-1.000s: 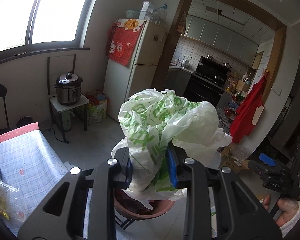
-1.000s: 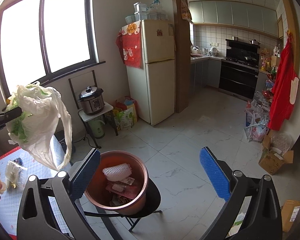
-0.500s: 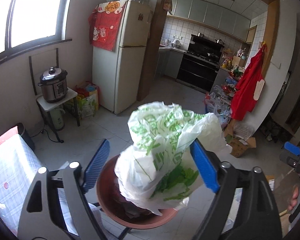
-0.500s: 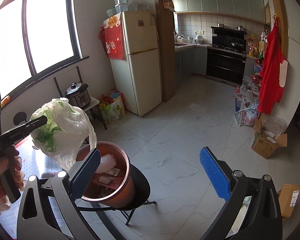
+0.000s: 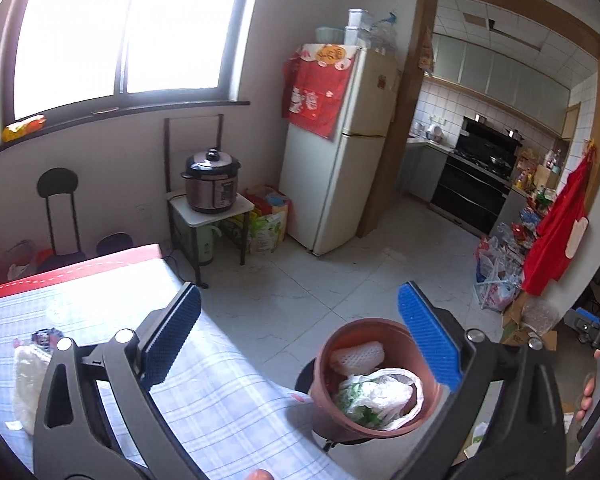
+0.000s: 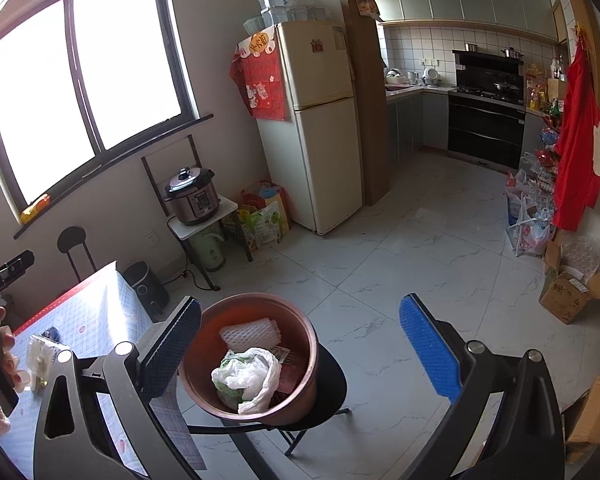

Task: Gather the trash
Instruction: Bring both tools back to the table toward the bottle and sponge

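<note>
Bag of greens [image 5: 380, 396] dropped from my left gripper [image 5: 300, 340] into the copper bin [image 6: 300, 400] beside the checked table [image 5: 220, 400]; both my grippers, right [image 6: 300, 340] too, gape empty.

Checked table [image 5: 228, 396] with clear packets [image 5: 28, 376]

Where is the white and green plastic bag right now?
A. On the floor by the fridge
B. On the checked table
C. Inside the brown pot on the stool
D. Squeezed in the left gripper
C: the plastic bag lies inside the brown pot, next to a white foam net, and the left gripper is open with nothing between its blue pads.
</note>
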Motion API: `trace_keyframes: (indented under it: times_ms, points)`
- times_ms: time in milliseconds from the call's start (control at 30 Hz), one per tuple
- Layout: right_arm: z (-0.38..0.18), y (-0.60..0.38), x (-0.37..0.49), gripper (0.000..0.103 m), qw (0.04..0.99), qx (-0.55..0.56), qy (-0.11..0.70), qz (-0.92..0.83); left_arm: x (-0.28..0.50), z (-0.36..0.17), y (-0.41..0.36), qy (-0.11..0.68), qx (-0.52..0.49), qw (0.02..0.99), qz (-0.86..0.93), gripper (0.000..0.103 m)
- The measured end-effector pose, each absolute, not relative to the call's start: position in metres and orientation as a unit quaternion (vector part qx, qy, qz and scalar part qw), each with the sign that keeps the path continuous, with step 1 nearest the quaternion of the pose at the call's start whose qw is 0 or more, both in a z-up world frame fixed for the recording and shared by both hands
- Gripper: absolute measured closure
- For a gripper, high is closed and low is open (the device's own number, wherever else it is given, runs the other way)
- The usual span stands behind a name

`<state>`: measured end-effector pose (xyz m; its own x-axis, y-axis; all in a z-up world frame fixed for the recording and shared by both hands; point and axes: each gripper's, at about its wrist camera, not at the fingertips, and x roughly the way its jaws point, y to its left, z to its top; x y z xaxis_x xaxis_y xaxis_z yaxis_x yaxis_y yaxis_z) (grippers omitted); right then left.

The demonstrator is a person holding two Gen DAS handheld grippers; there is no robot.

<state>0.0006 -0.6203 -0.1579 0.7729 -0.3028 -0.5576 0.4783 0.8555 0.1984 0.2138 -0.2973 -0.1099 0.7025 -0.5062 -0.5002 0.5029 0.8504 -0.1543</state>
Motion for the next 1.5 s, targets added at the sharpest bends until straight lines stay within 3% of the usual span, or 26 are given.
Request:
trace_keyframes:
  times_ms: [400,767,1100,1500]
  points:
    - [-0.157,-0.55,0.082,0.006,0.945,0.153,0.266,-0.11,0.139,-0.087,-0.074,0.251,-0.052,0.967,-0.014,0.006]
    - [-0.175,-0.401,0.165,0.006,0.942,0.079,0.326,0.006,0.061,-0.128,0.085,0.296,-0.103,0.942,0.116,0.006]
    - [-0.187,-0.252,0.248,0.006,0.921,-0.031,0.36,0.145,0.071,-0.158,0.158,0.296,-0.159,0.934,0.122,0.006]
    - [-0.286,-0.106,0.345,0.006,0.807,-0.226,0.473,0.272,0.103,-0.2,0.206,0.328,-0.187,0.92,0.108,0.006]
